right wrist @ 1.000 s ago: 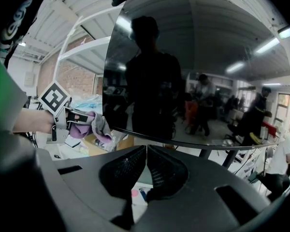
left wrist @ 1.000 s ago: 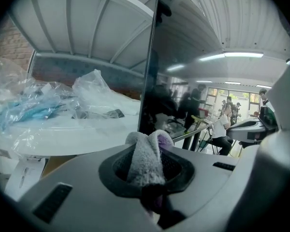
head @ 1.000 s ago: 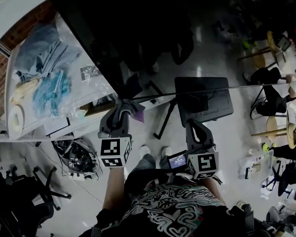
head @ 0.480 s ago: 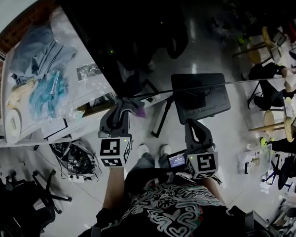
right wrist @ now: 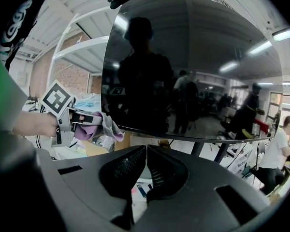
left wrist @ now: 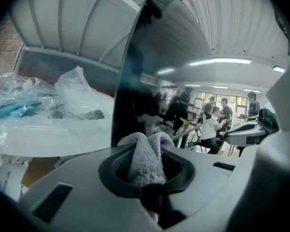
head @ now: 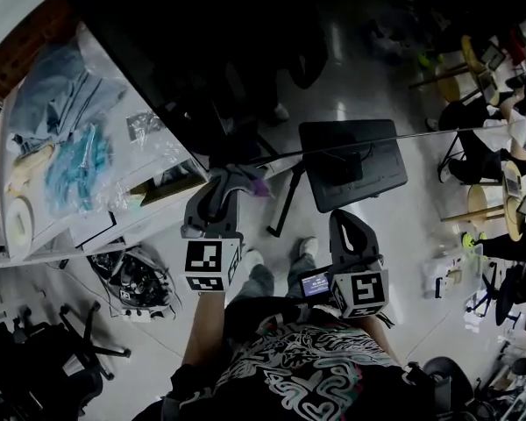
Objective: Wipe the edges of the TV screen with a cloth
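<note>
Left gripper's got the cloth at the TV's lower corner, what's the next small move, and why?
Probably slide the left gripper along the bottom edge of the TV screen: its jaws clamp the cloth right at the screen's lower corner, while the right gripper hangs shut and empty nearby.

Clamped between the fingers (left wrist: 112, 170) of the left gripper (left wrist: 146, 154): a folded grey cloth (left wrist: 143, 164) with a purple side, bunched tip up against the lower edge of the dark TV screen (left wrist: 135, 81), contact unclear. Left of it, a white bench (left wrist: 48, 135) strewn with crumpled plastic bags (left wrist: 78, 88). Far right, people (left wrist: 213, 125) under strip lights.
</note>
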Demonstrator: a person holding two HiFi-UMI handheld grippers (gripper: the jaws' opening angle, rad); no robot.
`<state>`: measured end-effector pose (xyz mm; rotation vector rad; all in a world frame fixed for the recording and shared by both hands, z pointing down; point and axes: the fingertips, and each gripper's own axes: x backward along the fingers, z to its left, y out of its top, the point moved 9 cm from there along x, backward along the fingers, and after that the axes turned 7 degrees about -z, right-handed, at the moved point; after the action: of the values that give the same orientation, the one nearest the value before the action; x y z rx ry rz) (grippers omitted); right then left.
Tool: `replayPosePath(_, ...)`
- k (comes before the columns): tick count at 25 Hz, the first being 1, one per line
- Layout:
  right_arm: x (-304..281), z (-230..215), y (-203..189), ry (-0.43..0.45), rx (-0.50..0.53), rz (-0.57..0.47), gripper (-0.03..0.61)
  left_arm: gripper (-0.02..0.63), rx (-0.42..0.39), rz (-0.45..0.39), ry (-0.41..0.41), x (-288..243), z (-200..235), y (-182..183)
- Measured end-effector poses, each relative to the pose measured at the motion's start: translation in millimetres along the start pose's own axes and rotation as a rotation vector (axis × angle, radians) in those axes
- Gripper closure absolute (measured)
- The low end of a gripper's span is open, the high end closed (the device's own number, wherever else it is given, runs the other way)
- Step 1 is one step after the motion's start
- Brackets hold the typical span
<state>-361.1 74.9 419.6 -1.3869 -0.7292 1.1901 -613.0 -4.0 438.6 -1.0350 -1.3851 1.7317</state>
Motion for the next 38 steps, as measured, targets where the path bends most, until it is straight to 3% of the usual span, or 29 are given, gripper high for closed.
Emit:
replayPosePath(13,7,-38,-2,-0.051,-0.038,-0.077,0.545,0.552,0.006,-0.012,0.049,-4,-10,-4)
replayPosePath(38,-6,-57,-4,-0.024,-0.041,-0.084,0.545,0.552,0.017,0.003,0.016,-20,-30,-4)
